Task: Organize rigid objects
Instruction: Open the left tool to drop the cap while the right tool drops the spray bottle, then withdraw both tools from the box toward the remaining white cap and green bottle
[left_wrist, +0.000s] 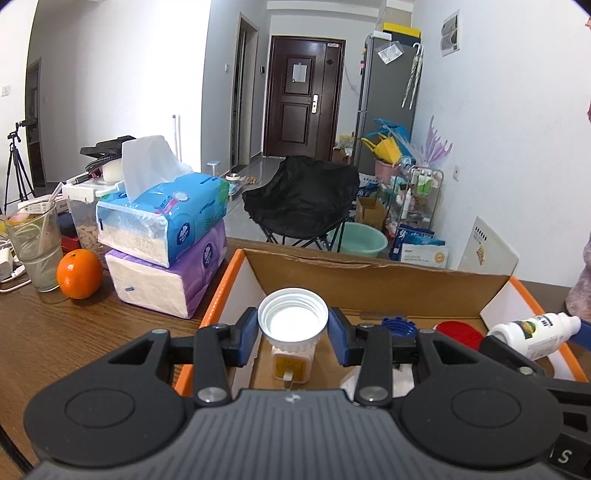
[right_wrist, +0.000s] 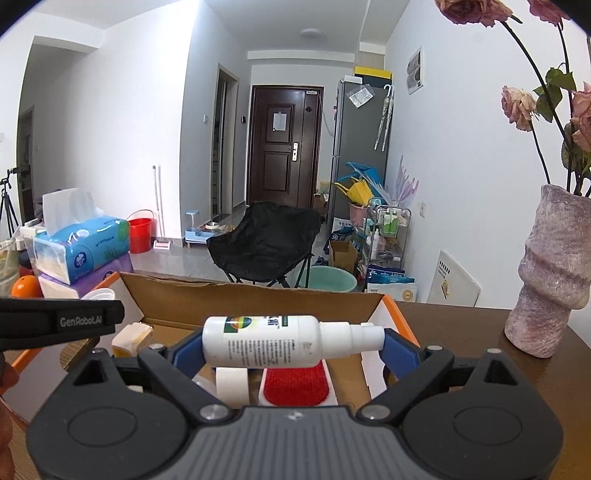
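Left tongs (left_wrist: 293, 334) grip a white cap (left_wrist: 293, 318), open side up, jaws narrow; right tongs (right_wrist: 295, 341) clamp a white bottle (right_wrist: 273, 341) lying sideways, jaws wide. Both hang over the cardboard box (left_wrist: 369, 280) on the table (left_wrist: 92, 332). Step, prob.: drop-off. Next: lower w/ care, release into free spots btw. the charger (left_wrist: 291, 363) & red brush (right_wrist: 295, 384).

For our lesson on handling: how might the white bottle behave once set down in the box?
The white bottle is round and held sideways, so it may roll. Smooth plastic, probably slippery. It looks small and stiff, likely light.
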